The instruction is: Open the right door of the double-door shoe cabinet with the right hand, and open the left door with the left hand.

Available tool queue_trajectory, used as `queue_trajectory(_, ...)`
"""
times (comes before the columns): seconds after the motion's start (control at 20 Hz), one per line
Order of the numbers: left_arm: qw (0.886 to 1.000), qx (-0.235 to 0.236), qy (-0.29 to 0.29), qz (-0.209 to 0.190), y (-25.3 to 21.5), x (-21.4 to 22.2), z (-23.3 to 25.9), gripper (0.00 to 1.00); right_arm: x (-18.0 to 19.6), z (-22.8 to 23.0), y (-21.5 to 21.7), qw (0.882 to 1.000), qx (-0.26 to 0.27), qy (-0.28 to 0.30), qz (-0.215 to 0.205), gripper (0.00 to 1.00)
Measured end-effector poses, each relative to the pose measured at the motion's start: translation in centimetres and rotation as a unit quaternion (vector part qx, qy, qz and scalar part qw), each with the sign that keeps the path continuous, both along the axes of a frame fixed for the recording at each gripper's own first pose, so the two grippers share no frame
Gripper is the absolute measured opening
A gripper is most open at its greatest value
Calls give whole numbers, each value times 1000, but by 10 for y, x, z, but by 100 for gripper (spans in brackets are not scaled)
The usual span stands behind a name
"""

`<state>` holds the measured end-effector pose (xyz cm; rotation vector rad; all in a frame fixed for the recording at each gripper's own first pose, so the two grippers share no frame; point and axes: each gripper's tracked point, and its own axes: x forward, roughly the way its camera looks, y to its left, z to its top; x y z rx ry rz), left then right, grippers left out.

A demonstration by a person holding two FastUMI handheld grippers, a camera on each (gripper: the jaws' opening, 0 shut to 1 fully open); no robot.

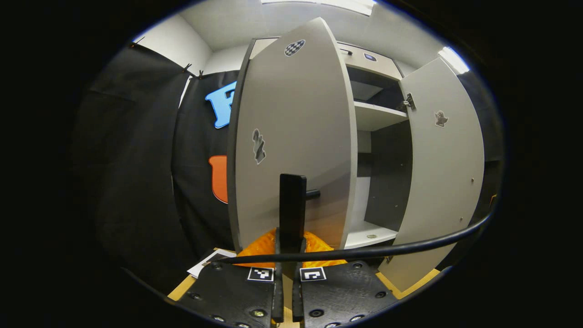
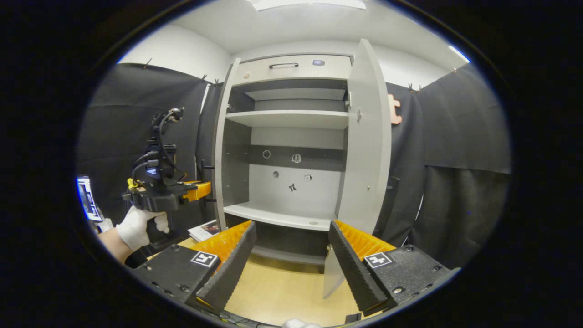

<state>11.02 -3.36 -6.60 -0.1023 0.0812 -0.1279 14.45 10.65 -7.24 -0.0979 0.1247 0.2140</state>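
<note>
The light grey shoe cabinet [image 2: 291, 119] stands with both doors swung out. Its left door [image 1: 291, 114] fills the middle of the left gripper view, and my left gripper [image 1: 288, 248] is shut on that door's black bar handle [image 1: 292, 200]. In the right gripper view the left door [image 2: 220, 150] appears edge-on, with the left gripper [image 2: 200, 190] at its handle, held by a white-gloved hand [image 2: 136, 225]. The right door [image 2: 366, 136] stands wide. My right gripper [image 2: 291, 262] is open in front of the cabinet's bottom shelf, holding nothing and touching neither door. The right door [image 1: 444, 159] also appears in the left gripper view.
A black cable [image 1: 410, 246] crosses low in front of the left gripper. A drawer with a handle [image 2: 283, 65] tops the cabinet. Shelves [image 2: 282, 217] inside are bare apart from small stickers. Papers [image 2: 205, 230] lie on the wooden floor [image 2: 282, 282] by the left door.
</note>
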Motion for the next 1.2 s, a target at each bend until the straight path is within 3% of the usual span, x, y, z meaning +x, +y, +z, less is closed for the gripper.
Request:
queue_trajectory(0.35,999,4,8,30,39,-12,-4,1,2,-8,23,1000,8,9,27,100)
queue_trajectory(0.65,996,15,25,81,90,-19,-19,0,4,-12,38,999,10,13,42,100)
queue_trajectory(1.2,998,6,18,54,114,-18,-21,0,6,-13,48,999,5,10,39,100)
